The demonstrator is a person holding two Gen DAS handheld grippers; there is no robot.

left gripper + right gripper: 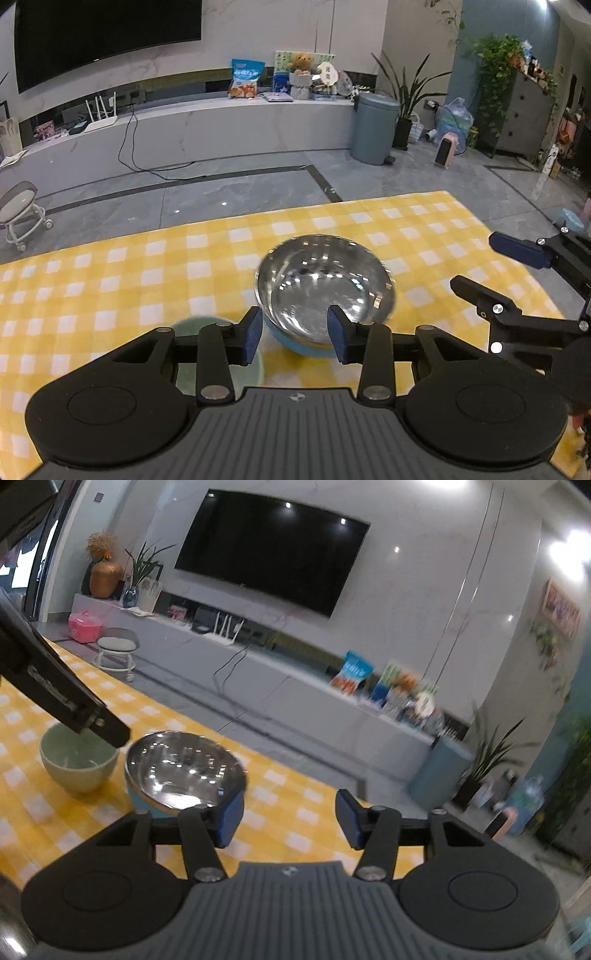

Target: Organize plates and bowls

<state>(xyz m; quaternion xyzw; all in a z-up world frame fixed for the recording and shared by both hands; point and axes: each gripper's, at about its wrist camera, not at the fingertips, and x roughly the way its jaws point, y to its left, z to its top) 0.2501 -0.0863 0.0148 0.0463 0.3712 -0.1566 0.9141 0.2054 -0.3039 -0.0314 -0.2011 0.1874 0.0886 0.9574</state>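
Setting: a table covered with a yellow-and-white checked cloth [110,280] is seen from both wrist views, with a living room behind it.
Steel bowl: a shiny round stainless-steel bowl [325,286] is seen near the middle of the cloth, nested in a pale blue bowl [303,345] of which only the lower wall shows beneath it.
Green bowl: a pale green ceramic bowl [78,762] stands upright on the cloth just beside the nested pair, apart from it and empty.
Left tongs: the left tongs [295,338] are held open, their blue pads spread on either side of the near rim of the steel bowl; nothing is gripped.
Right tongs: the right tongs [290,821] are held open and empty, just to the right of the steel bowl.
Done so far: two bowls are judged to be stacked already.
Left to do: the green bowl is not yet joined to the stack; no plates are visible in either view.
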